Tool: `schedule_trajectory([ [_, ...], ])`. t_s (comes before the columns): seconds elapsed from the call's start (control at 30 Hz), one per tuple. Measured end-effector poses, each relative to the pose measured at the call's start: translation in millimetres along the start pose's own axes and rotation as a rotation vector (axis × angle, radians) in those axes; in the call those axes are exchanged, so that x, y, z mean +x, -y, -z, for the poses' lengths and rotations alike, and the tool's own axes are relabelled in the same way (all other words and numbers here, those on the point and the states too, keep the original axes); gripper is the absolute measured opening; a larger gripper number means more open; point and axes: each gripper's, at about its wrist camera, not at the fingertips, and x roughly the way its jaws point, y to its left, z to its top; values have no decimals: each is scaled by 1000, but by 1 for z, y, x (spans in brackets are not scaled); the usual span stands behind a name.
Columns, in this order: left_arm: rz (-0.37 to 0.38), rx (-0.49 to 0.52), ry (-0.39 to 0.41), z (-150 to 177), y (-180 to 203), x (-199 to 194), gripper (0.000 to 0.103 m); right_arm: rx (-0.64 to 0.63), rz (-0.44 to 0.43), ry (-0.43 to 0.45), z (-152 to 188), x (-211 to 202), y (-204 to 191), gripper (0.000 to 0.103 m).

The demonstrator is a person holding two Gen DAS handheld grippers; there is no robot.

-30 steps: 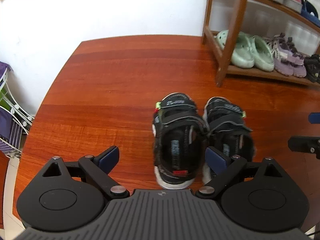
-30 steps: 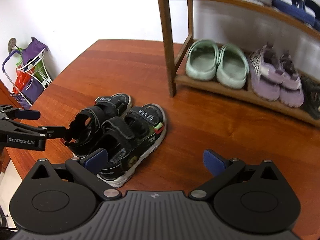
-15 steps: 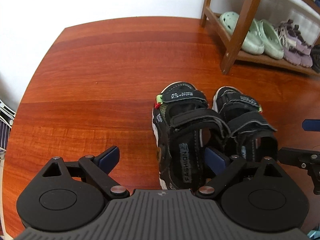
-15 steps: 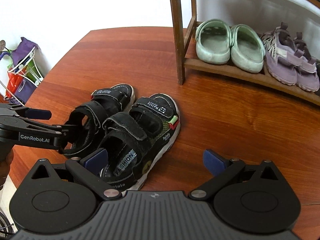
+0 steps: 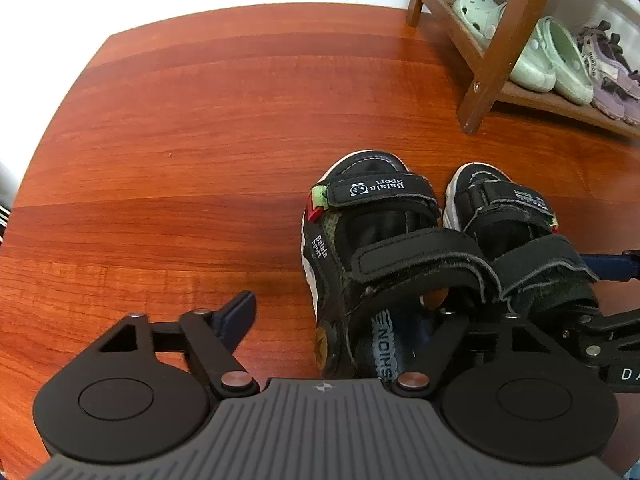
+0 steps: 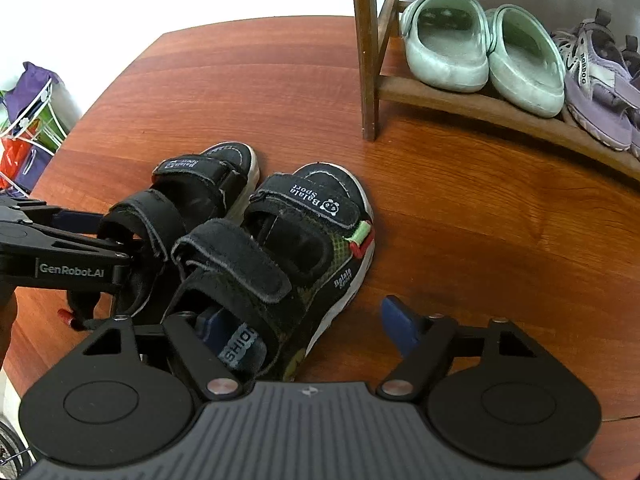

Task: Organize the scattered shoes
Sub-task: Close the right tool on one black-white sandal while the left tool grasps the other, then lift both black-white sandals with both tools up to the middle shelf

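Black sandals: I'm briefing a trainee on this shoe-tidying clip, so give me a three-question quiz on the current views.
1. True or false: the two black sandals stand side by side on the wooden surface, not on the shoe rack.
2. Which pair sits nearest the rack's front post? A) green clogs B) purple sandals C) black sandals
3. Fill in: the right gripper is ___, with one finger inside a sandal.
Key: 1 true; 2 A; 3 open.
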Motion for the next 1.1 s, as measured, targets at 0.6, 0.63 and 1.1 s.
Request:
schedule_trajectory([
  [0.6, 43, -16, 35, 2, 30, -15, 17, 82, -15, 40, 6, -21, 32, 18],
  [0.63, 48, -19, 34, 2, 31, -17, 17, 94, -16, 44, 8, -24, 37, 17],
  [1.1, 114, 53, 62, 6, 127, -56, 19, 207, 3, 112, 45, -94, 107, 17],
])
